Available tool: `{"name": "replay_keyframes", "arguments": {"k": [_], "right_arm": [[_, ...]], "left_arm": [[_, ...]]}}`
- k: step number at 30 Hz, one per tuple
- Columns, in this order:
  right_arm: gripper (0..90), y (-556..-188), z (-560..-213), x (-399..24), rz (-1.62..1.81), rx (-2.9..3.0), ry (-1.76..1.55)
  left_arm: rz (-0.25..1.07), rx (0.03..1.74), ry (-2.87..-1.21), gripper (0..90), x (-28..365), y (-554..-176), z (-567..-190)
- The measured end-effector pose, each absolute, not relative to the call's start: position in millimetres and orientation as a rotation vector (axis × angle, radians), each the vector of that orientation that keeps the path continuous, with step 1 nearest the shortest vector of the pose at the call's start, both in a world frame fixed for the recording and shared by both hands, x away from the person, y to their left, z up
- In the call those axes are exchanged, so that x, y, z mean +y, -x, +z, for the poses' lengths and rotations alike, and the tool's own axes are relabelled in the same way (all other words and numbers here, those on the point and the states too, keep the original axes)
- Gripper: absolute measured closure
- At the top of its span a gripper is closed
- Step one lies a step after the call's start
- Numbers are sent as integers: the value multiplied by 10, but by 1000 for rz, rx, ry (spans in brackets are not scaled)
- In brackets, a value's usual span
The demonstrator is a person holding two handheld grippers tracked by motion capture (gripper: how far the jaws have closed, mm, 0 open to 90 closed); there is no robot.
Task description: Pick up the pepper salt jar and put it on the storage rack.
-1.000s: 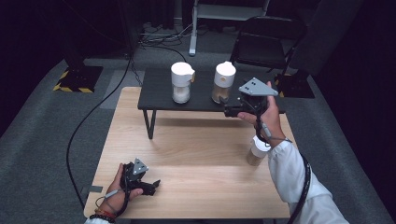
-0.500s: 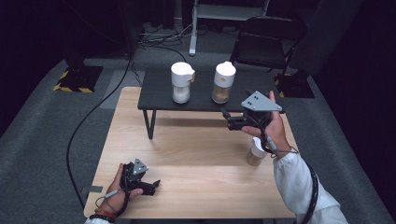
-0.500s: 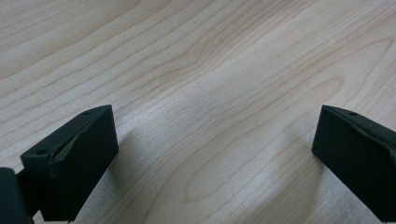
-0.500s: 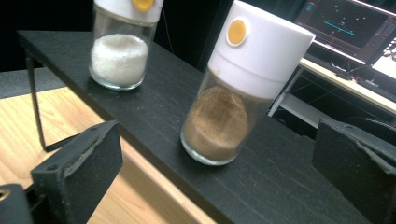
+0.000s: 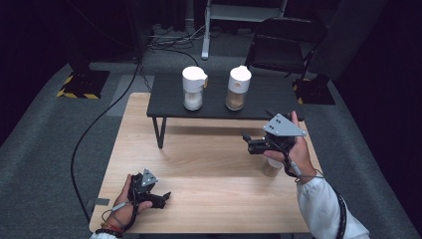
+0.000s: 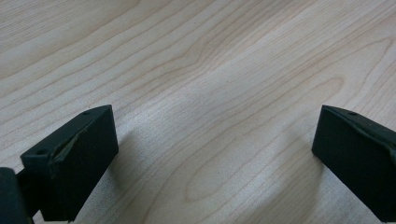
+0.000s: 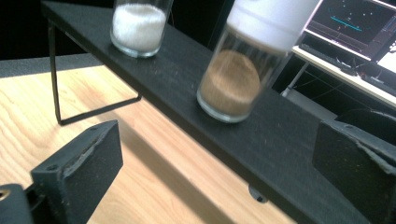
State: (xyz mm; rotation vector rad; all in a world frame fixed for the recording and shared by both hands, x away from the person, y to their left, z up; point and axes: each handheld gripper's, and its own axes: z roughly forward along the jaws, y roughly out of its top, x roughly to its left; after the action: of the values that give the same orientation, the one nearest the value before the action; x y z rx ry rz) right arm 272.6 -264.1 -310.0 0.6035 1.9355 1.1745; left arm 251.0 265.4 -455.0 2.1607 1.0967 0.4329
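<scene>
Landmark: the black shelf (image 5: 259,102) is standing on thin metal legs at the far end of the wooden surface (image 5: 209,169); all places below are given relative to it
Right claw (image 5: 247,142): it is hovering just in front of the shelf's right half, raised off the wood, its jaws standing wide apart and gripping nothing; the right gripper view is looking between them at the shelf's front edge
Right hand (image 5: 293,149): it is wrapping the gripper body under the grey three-cornered plate, a white sleeve trailing back from it
Brown-filled jar (image 7: 243,70): it is standing upright on the shelf's right half under a white lid, nearest the right claw and well clear of its jaws
White-filled jar (image 5: 193,88): it is standing upright on the shelf's left half, apart from the brown-filled jar, also white-lidded
Small jar (image 5: 271,167): it is sitting on the wood in front of the shelf's right end, partly hidden beneath the right hand
Left claw (image 5: 166,196): it is resting low at the near left of the wood, well away from the shelf, jaws spread wide with only bare wood grain between them in the left gripper view
Left hand (image 5: 130,199): it is lying by the near edge, farthest from the shelf, gripping the gripper body
</scene>
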Motion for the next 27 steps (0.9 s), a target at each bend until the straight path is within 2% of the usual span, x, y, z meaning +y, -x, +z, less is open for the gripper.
{"name": "replay_keyframes", "arguments": {"k": [27], "right_arm": [[9,-2229,-3622,-2950,1087,1952,-591]], "left_arm": [[433,1096,-2161,1,2654,-2510,-4550]]}}
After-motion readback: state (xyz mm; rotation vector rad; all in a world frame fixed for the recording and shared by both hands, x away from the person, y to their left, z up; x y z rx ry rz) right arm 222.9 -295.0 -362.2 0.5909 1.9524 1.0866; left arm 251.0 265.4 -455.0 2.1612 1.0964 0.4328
